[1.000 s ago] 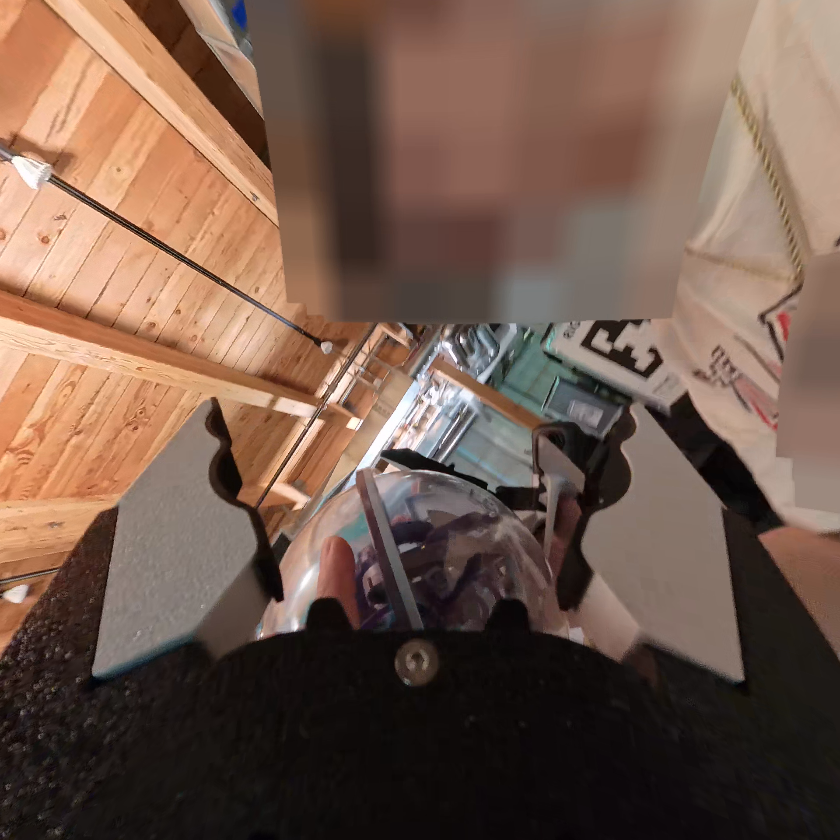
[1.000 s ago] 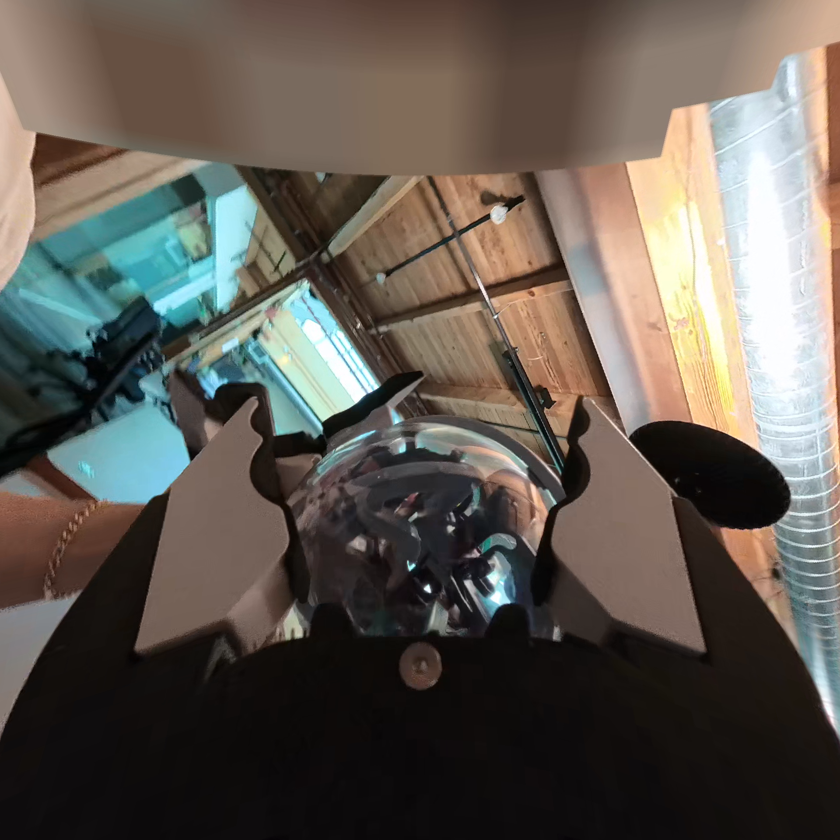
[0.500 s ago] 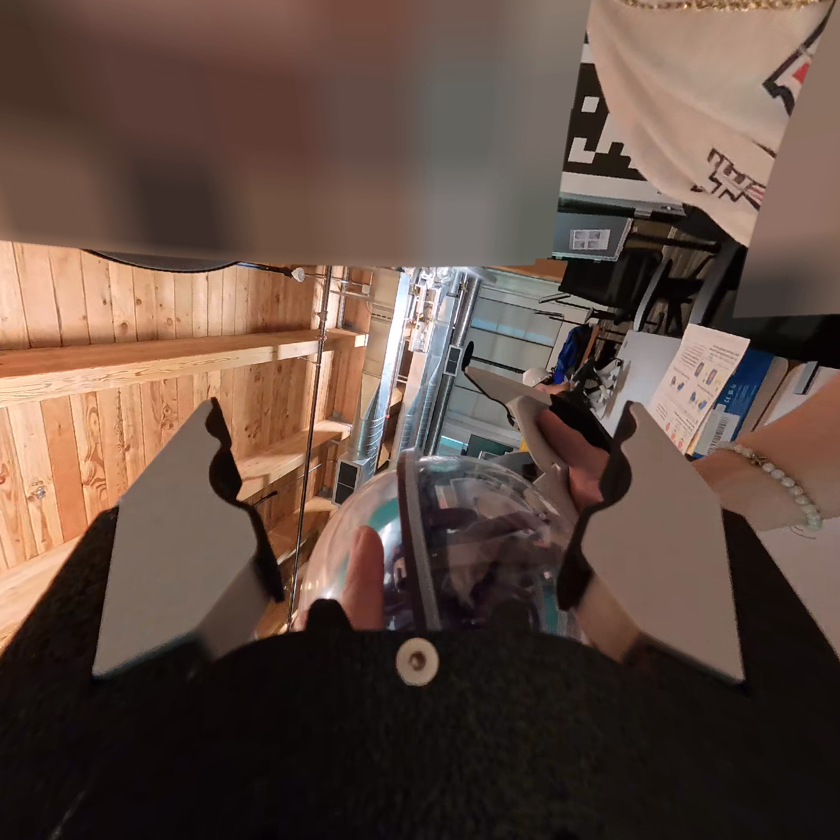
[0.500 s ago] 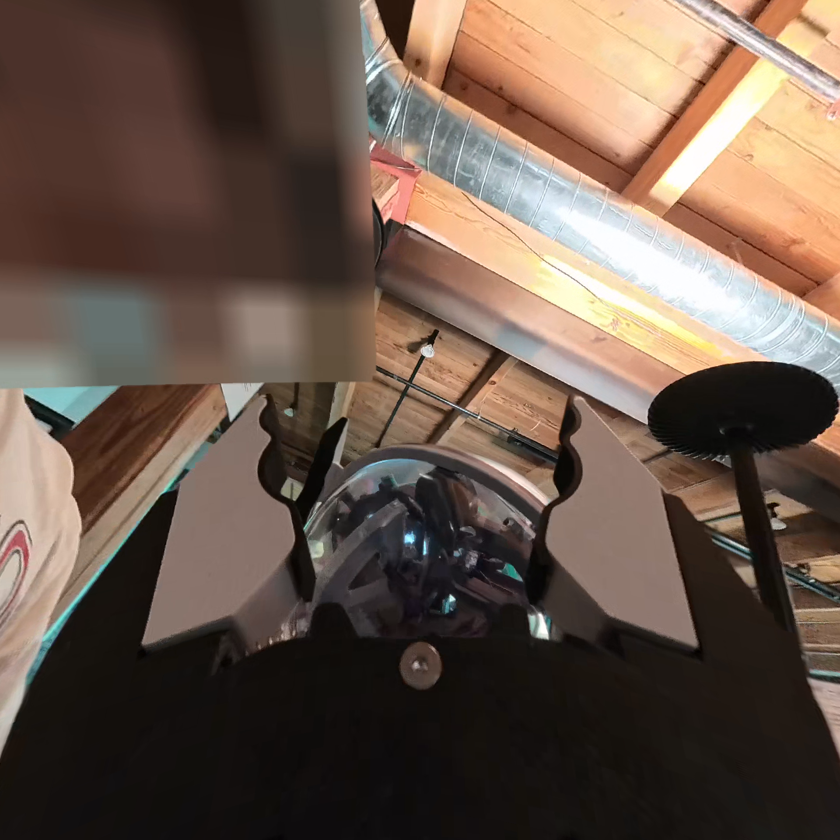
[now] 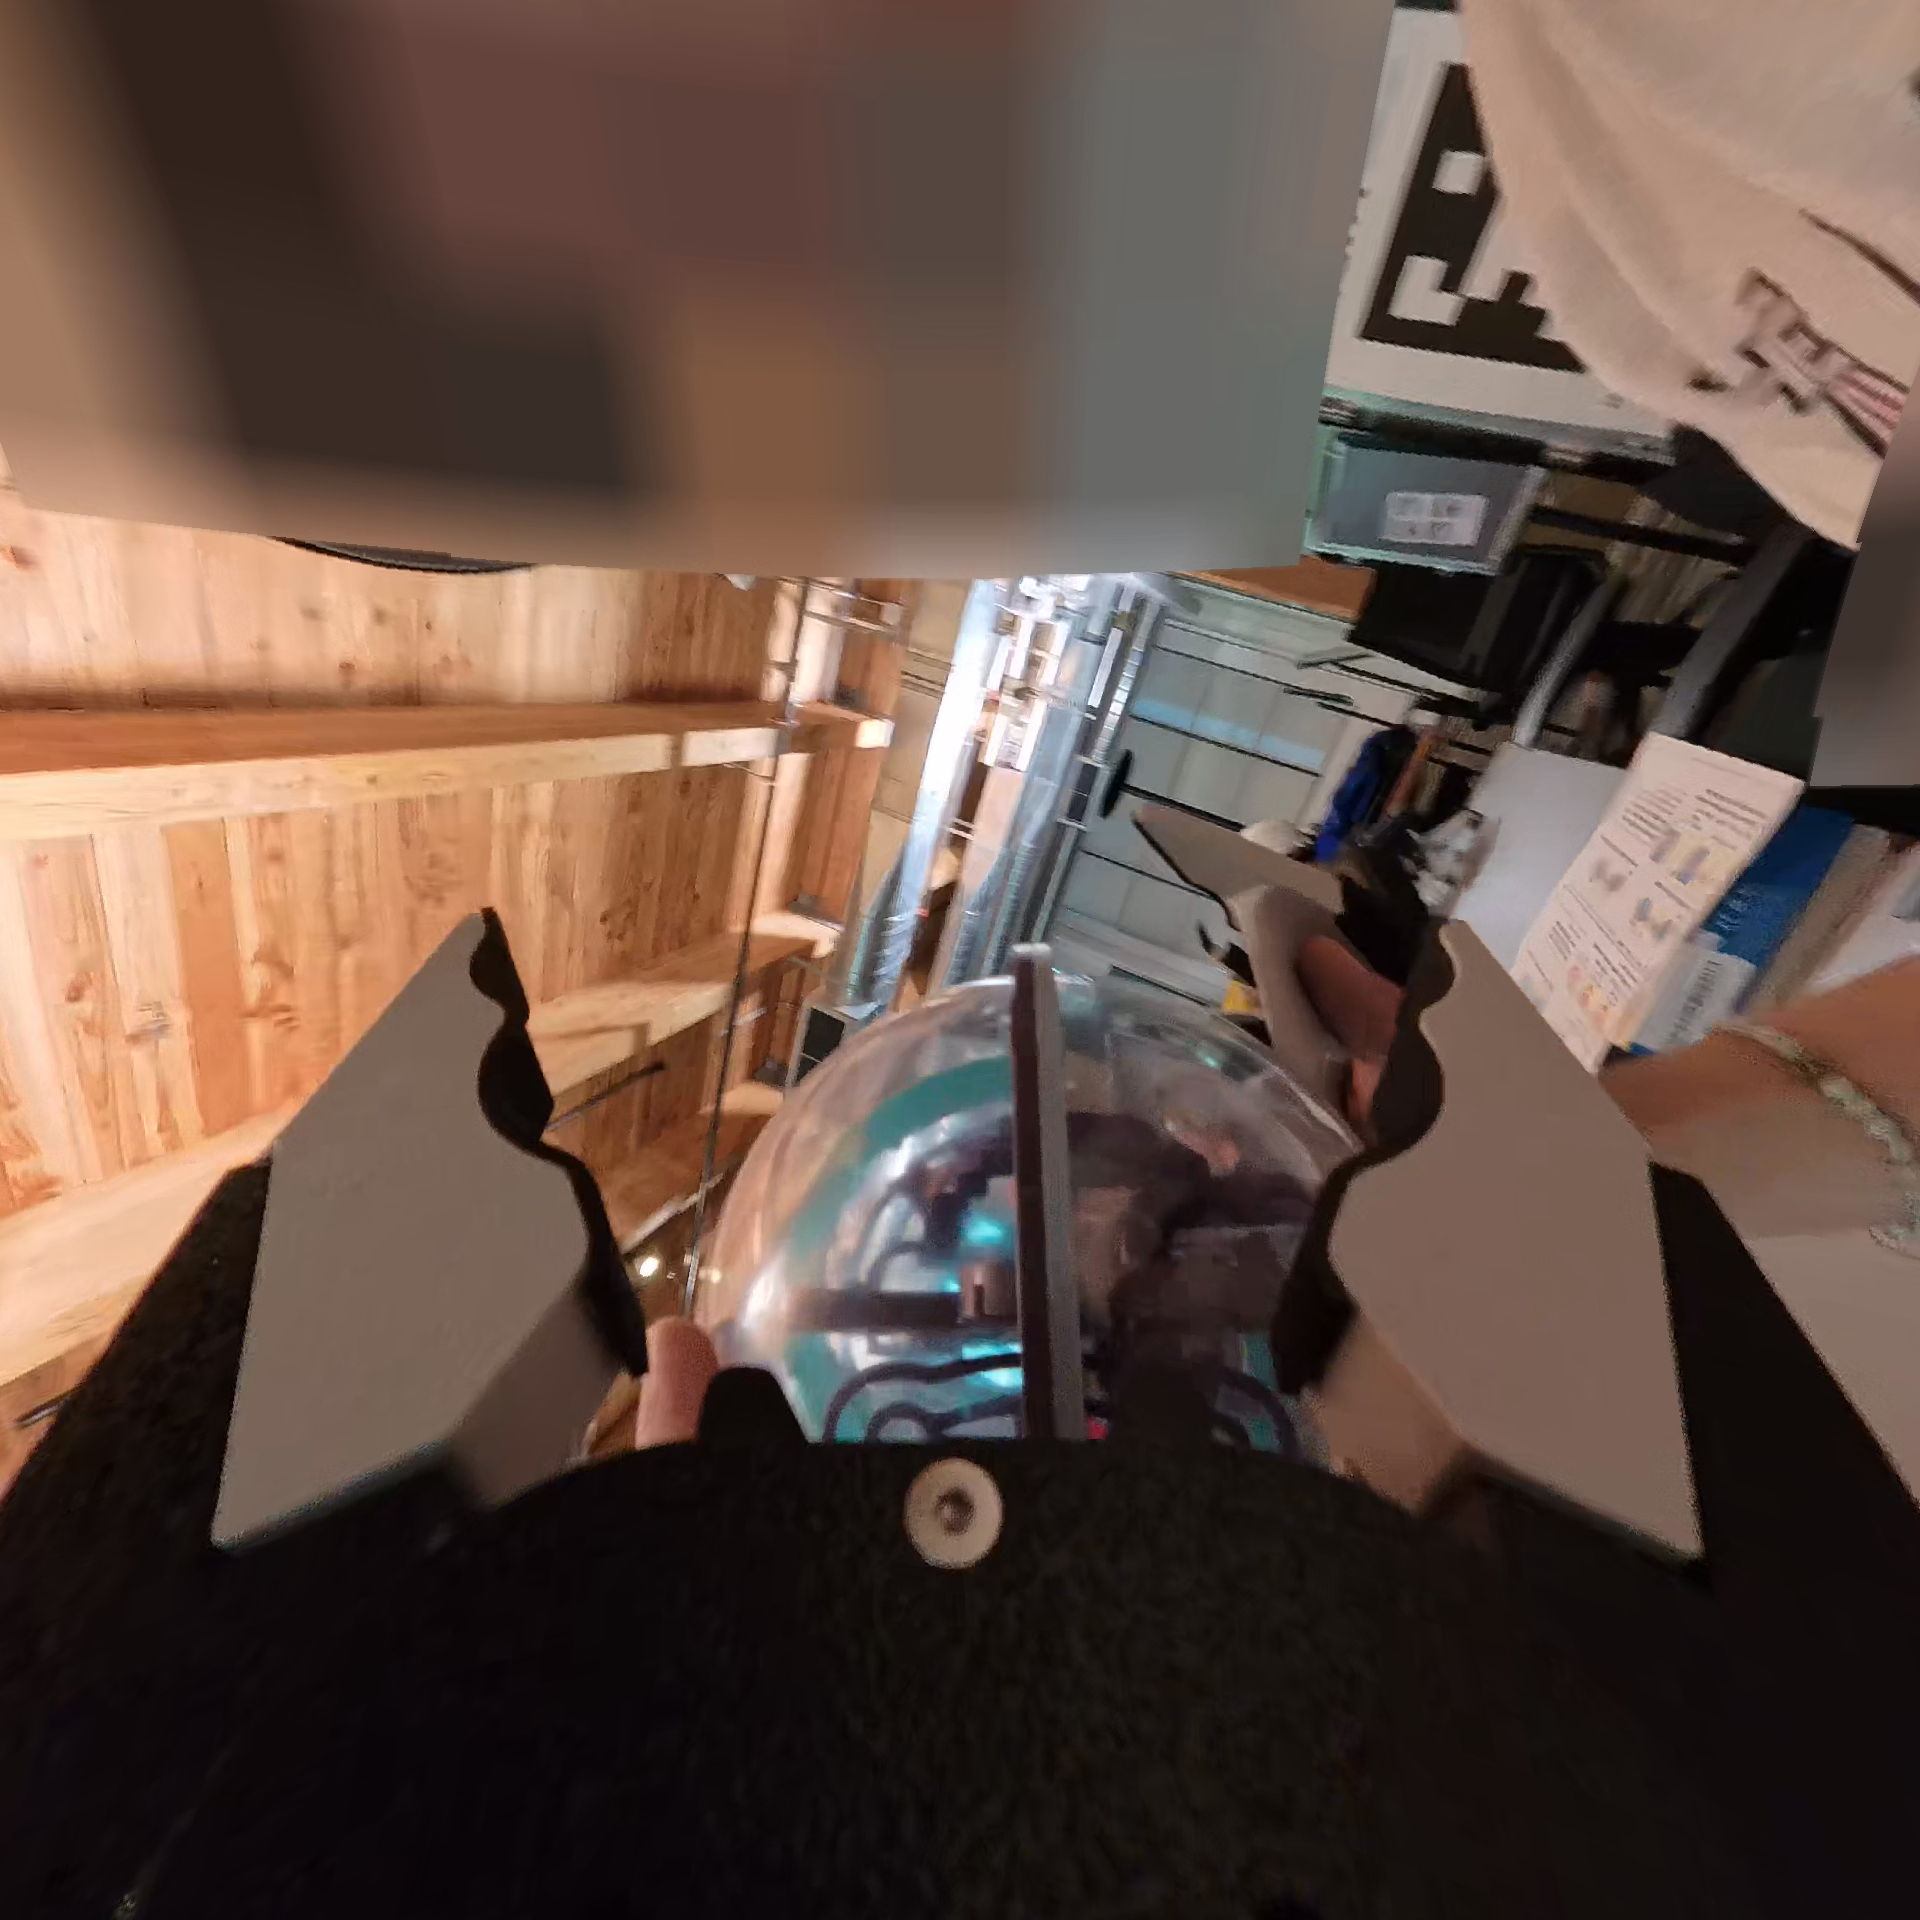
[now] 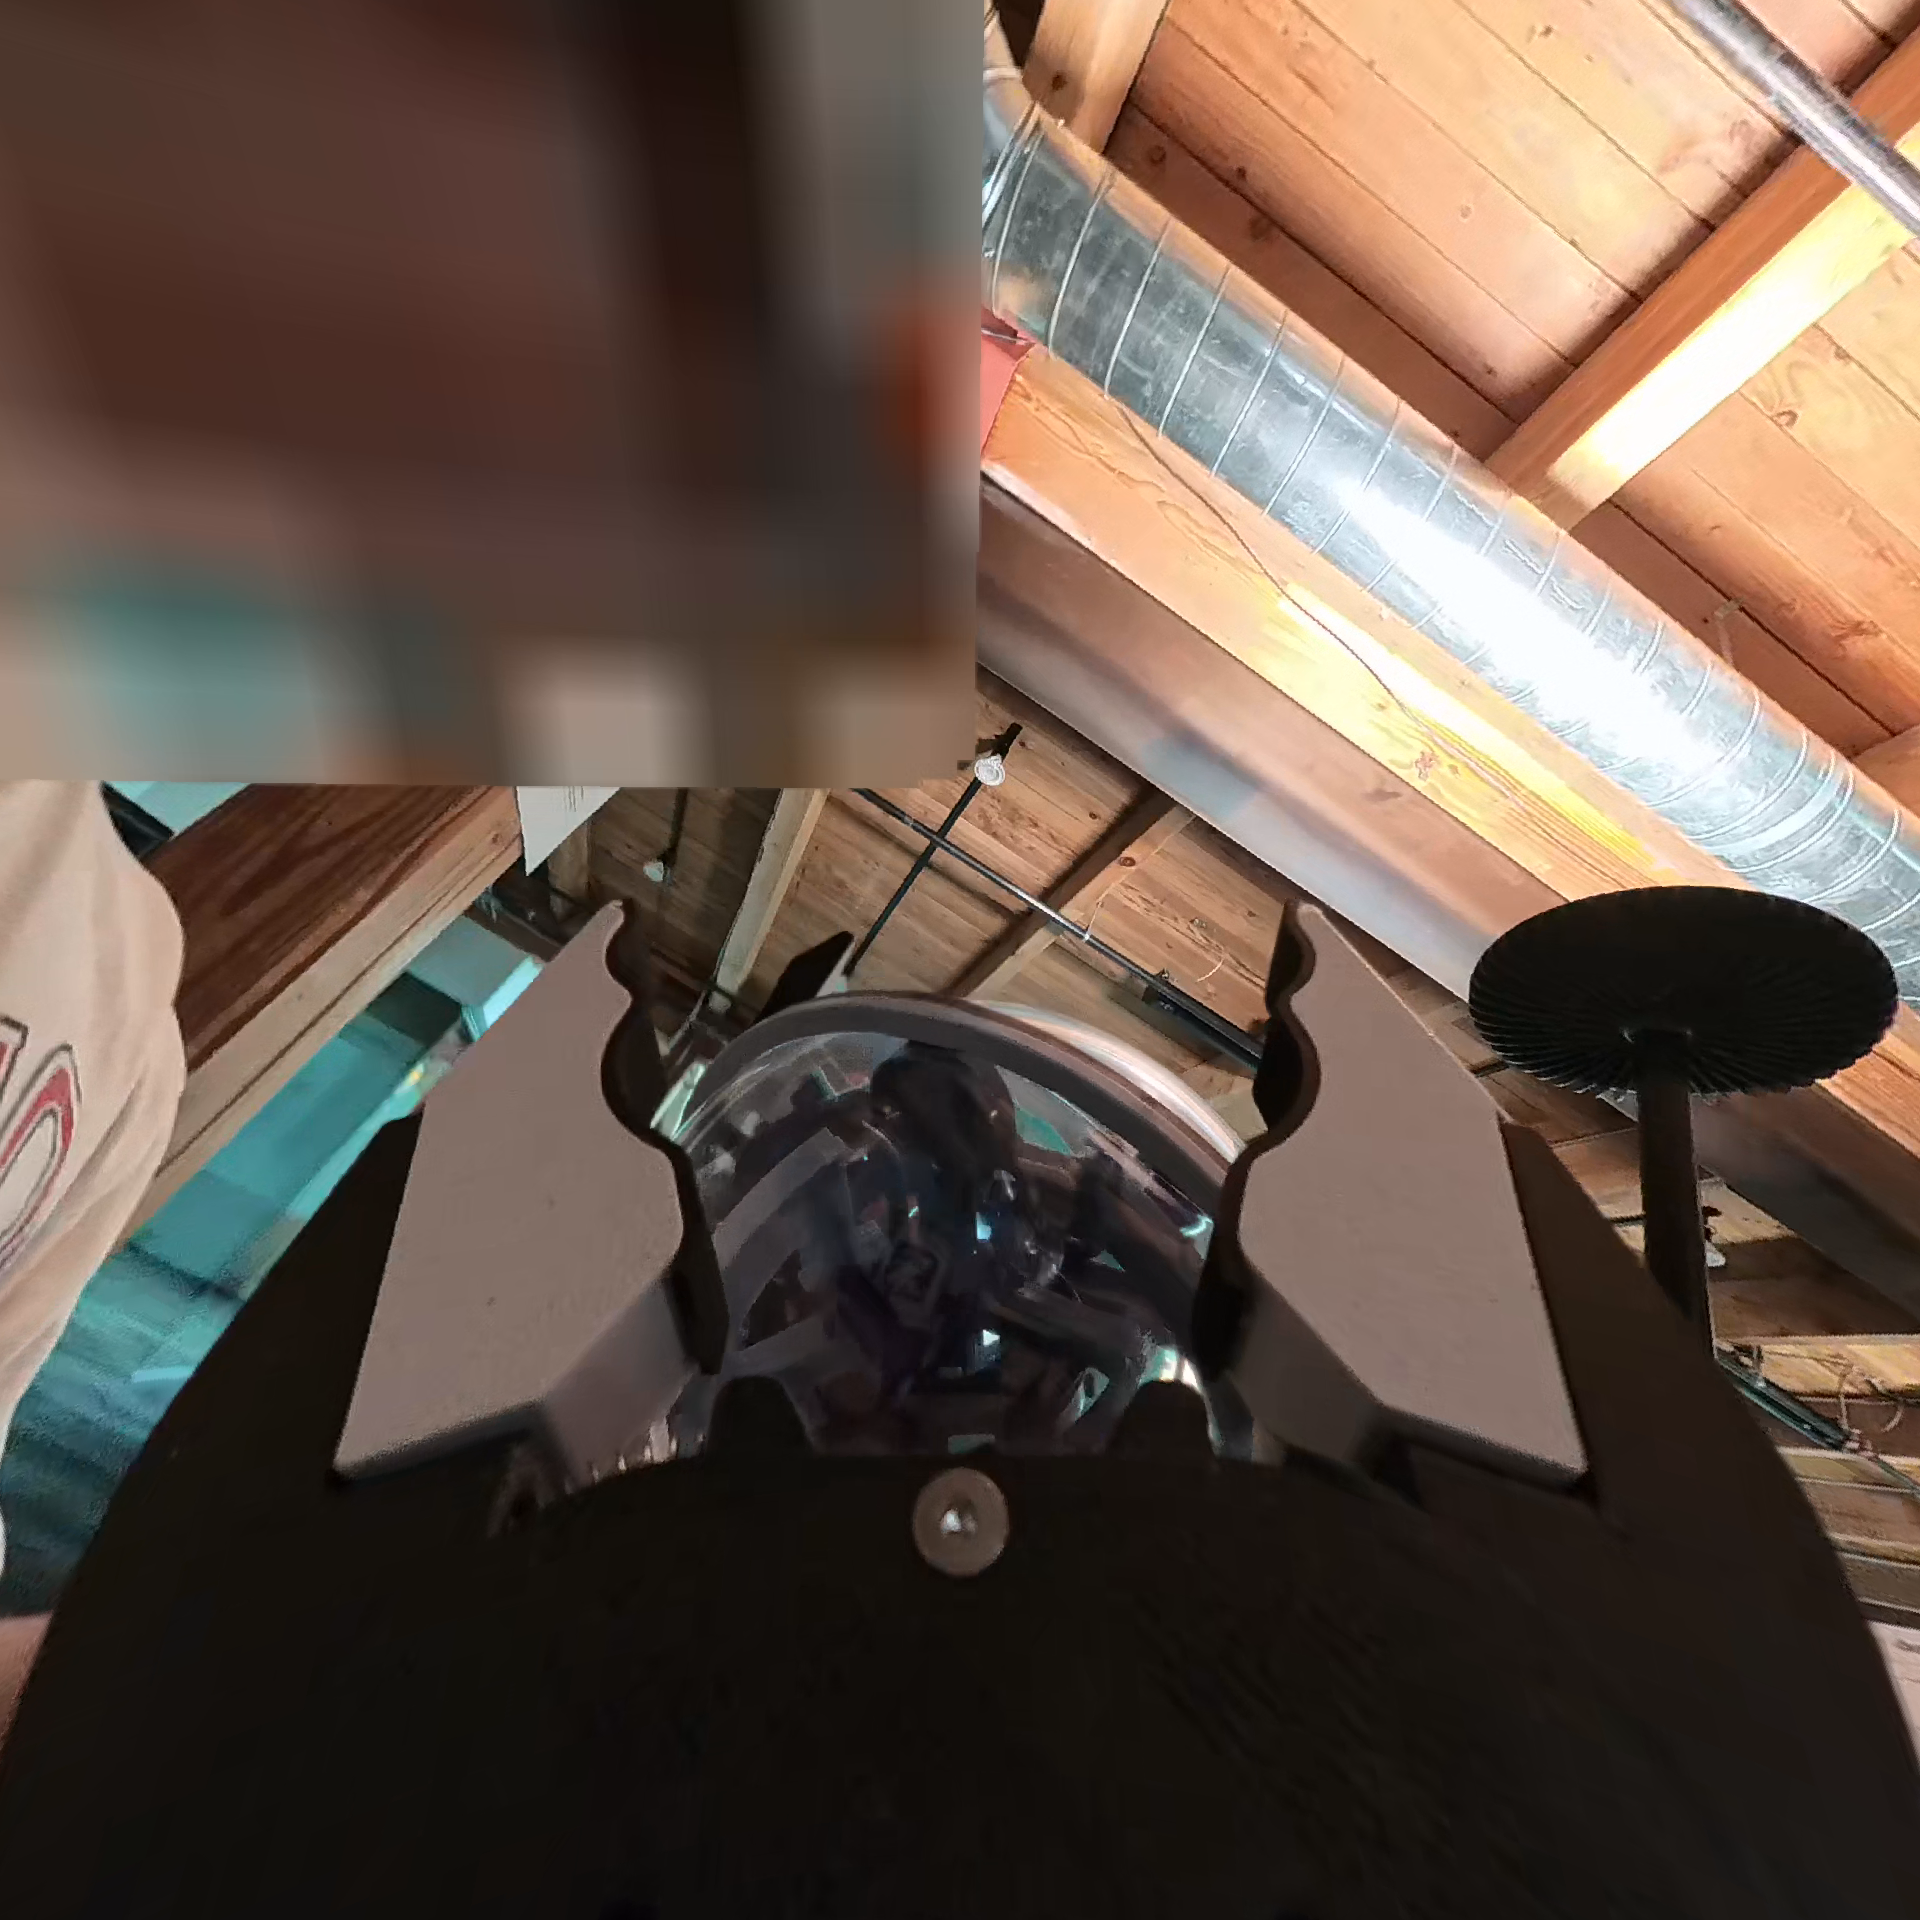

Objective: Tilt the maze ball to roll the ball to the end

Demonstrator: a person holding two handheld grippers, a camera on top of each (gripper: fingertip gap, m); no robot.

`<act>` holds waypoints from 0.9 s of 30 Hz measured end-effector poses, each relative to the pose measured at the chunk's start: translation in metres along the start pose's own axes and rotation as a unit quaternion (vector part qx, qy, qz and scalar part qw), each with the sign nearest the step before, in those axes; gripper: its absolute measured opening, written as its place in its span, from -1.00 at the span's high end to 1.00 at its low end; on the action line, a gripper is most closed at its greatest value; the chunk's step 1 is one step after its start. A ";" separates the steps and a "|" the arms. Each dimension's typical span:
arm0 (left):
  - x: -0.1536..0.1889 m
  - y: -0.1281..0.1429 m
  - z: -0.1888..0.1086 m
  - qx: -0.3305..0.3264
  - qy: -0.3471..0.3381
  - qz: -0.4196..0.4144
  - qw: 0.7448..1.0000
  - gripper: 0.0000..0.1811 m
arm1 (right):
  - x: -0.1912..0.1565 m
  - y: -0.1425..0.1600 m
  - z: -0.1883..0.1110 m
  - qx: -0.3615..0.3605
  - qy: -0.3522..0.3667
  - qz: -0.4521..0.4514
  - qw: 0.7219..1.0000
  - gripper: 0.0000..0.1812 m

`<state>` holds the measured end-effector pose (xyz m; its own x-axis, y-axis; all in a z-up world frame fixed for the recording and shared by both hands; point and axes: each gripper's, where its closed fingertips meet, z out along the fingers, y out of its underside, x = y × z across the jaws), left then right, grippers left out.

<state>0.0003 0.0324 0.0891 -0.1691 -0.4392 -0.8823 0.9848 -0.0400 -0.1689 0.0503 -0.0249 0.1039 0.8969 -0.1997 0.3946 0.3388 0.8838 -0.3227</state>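
Note:
The maze ball [image 5: 904, 1195] is a clear sphere with dark tracks and teal parts inside and a grey rim band; it is held up in the air. My left gripper [image 5: 966, 935] has its jaws wide around it: the right finger [image 5: 1538, 1247] touches the ball, and a gap shows at the left finger [image 5: 416, 1226]. A person's fingertip [image 5: 675, 1371] shows in that gap. My right gripper [image 6: 951, 920] is shut on the maze ball [image 6: 956, 1195], with both fingers against its sides. The small ball inside is not visible.
Both views look up at a wooden ceiling with beams [image 5: 312, 831]. A metal duct [image 6: 1351, 436] and a black round disc on a pole [image 6: 1683, 1008] are overhead. A person's shirt [image 6: 73, 1039] and a forearm with a bracelet [image 5: 1766, 1122] are close by.
Both grippers have tilted and turned with the ball. In the left view the rim band went from slanted to upright. The right view swung from the room toward the ceiling duct.

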 end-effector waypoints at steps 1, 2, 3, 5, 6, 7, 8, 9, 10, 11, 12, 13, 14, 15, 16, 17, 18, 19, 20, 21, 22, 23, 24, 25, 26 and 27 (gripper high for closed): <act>0.003 0.005 0.000 -0.009 0.005 -0.005 1.000 -0.73 | -0.002 0.003 0.000 -0.012 -0.003 -0.010 1.000 -0.29; 0.002 0.006 -0.001 -0.009 0.003 -0.013 1.000 -0.73 | -0.003 0.004 0.000 -0.019 -0.005 -0.017 1.000 -0.30; 0.002 0.006 -0.001 -0.005 -0.002 -0.022 1.000 -0.73 | -0.004 0.004 -0.001 -0.020 -0.006 -0.019 1.000 -0.29; 0.002 0.005 -0.002 0.003 -0.003 -0.033 0.999 -0.73 | -0.006 0.000 -0.004 -0.014 -0.012 -0.016 1.000 -0.26; 0.004 0.006 -0.002 0.002 0.001 -0.040 0.999 -0.73 | -0.009 -0.001 -0.004 -0.016 -0.017 -0.020 1.000 -0.26; 0.006 0.008 -0.001 -0.003 0.008 -0.047 0.999 -0.73 | -0.011 -0.001 -0.004 -0.022 -0.021 -0.027 0.999 -0.25; 0.009 0.011 -0.001 -0.010 0.013 -0.052 0.999 -0.73 | -0.014 -0.001 -0.004 -0.028 -0.027 -0.035 0.999 -0.25; 0.011 0.015 -0.001 -0.019 0.018 -0.056 0.998 -0.73 | -0.016 -0.001 -0.003 -0.034 -0.033 -0.040 0.998 -0.26; 0.013 0.019 -0.001 -0.028 0.024 -0.059 0.998 -0.73 | -0.019 -0.001 -0.003 -0.038 -0.040 -0.043 0.998 -0.23; 0.014 0.022 -0.001 -0.035 0.028 -0.064 0.997 -0.74 | -0.022 -0.001 -0.003 -0.042 -0.047 -0.045 0.997 -0.21; 0.015 0.025 -0.002 -0.042 0.029 -0.072 0.996 -0.73 | -0.025 -0.001 -0.003 -0.046 -0.052 -0.047 0.996 -0.21; 0.013 0.028 -0.002 -0.049 0.027 -0.084 0.995 -0.73 | -0.026 -0.002 -0.003 -0.048 -0.054 -0.049 0.996 -0.20; 0.012 0.030 -0.002 -0.055 0.025 -0.099 0.993 -0.73 | -0.027 -0.003 -0.003 -0.046 -0.055 -0.050 0.996 -0.20; 0.011 0.033 -0.002 -0.061 0.024 -0.114 0.991 -0.73 | -0.029 -0.004 -0.003 -0.044 -0.056 -0.049 0.996 -0.19; 0.011 0.036 -0.003 -0.069 0.024 -0.125 0.989 -0.73 | -0.030 -0.005 -0.004 -0.044 -0.057 -0.050 0.996 -0.18; 0.011 0.040 -0.003 -0.079 0.024 -0.131 0.988 -0.73 | -0.030 -0.005 -0.004 -0.045 -0.058 -0.051 0.996 -0.17; 0.013 0.043 -0.004 -0.089 0.027 -0.131 0.987 -0.73 | -0.031 -0.005 -0.004 -0.048 -0.059 -0.051 0.996 -0.17; 0.015 0.046 -0.004 -0.097 0.030 -0.126 0.987 -0.73 | -0.032 -0.004 -0.005 -0.049 -0.060 -0.051 0.996 -0.16; 0.017 0.047 -0.005 -0.100 0.033 -0.116 0.988 -0.73 | -0.032 -0.004 -0.005 -0.049 -0.059 -0.050 0.996 -0.15; 0.019 0.047 -0.005 -0.097 0.035 -0.103 0.989 -0.73 | -0.032 -0.005 -0.006 -0.047 -0.059 -0.049 0.996 -0.14; 0.020 0.045 -0.005 -0.091 0.035 -0.092 0.991 -0.73 | -0.032 -0.006 -0.006 -0.045 -0.058 -0.047 0.996 -0.13; 0.020 0.042 -0.005 -0.083 0.033 -0.083 0.993 -0.73 | -0.031 -0.007 -0.007 -0.044 -0.057 -0.044 0.996 -0.13; 0.019 0.040 -0.005 -0.076 0.030 -0.077 0.994 -0.73 | -0.030 -0.007 -0.007 -0.043 -0.055 -0.040 0.997 -0.13; 0.018 0.037 -0.006 -0.068 0.027 -0.075 0.994 -0.73 | -0.029 -0.007 -0.008 -0.045 -0.053 -0.039 0.997 -0.14; 0.017 0.035 -0.007 -0.062 0.026 -0.073 0.995 -0.73 | -0.029 -0.005 -0.009 -0.050 -0.050 -0.040 0.997 -0.15; 0.016 0.033 -0.008 -0.057 0.026 -0.071 0.995 -0.73 | -0.028 -0.002 -0.009 -0.058 -0.048 -0.043 0.996 -0.15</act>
<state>0.0296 0.0316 0.0660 -0.3118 -0.3891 -0.8668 0.9402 0.0051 -0.3405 0.0267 -0.0253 0.0856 0.8339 -0.2253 0.5038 0.4482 0.8092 -0.3800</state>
